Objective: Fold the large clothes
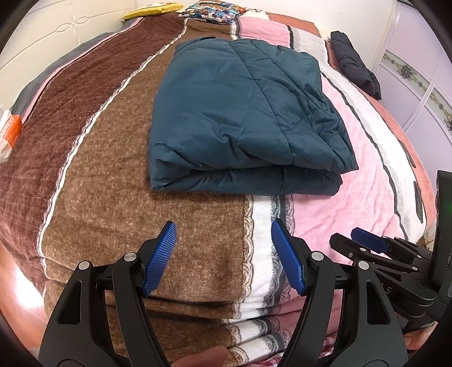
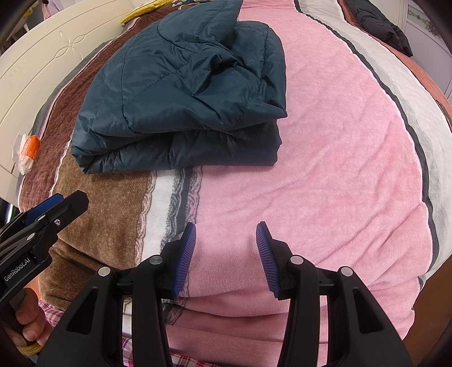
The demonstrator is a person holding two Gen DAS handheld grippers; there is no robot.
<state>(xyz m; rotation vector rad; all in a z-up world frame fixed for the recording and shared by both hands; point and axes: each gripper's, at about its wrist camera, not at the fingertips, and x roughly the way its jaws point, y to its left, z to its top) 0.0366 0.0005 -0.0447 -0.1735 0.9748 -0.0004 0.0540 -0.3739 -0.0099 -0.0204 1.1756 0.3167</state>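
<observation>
A bed occupied most of both views, covered by a plush striped blanket in brown, maroon, white, pink and grey bands. A cream headboard with a moulded scroll motif stood along its far left edge, with a yellow cushion and a patterned pillow beside it. To the right stood pale lilac wardrobe doors with ornamental inlay strips; lighting was even and bright.

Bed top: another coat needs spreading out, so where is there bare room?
The pink stripe right of the folded teal jacket is bare up to the black garment. The brown stripe left of it is bare too. Pillows crowd the head end.
</observation>
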